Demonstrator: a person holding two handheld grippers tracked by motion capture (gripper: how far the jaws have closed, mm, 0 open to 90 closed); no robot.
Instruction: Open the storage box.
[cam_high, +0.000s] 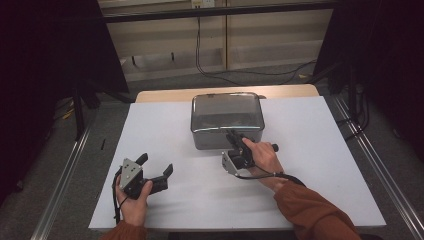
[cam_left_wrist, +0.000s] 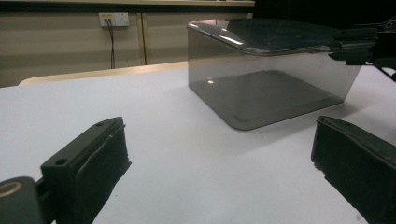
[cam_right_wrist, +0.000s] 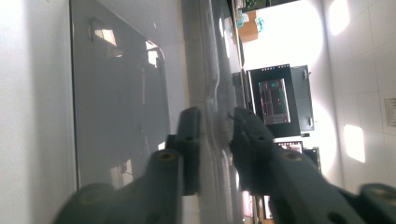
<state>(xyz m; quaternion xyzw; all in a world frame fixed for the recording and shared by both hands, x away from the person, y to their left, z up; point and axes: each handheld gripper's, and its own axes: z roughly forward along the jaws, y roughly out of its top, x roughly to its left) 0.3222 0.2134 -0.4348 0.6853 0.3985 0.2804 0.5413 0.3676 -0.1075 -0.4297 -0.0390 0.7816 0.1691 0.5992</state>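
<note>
A smoky transparent box with a shiny lid stands on the white table, at its far middle. My right gripper reaches the box's near edge, rolled on its side. In the right gripper view its jaws stand one on each side of the lid's rim and press on it. My left gripper rests near the front left of the table, well apart from the box. Its jaws are wide open with nothing between them. From there the box stands ahead, with the right gripper at its upper right edge.
A wooden strip edges the table's far side. Black cables lie on the floor beyond it. Metal rails run along both sides of the table, and dark curtains hang left and right.
</note>
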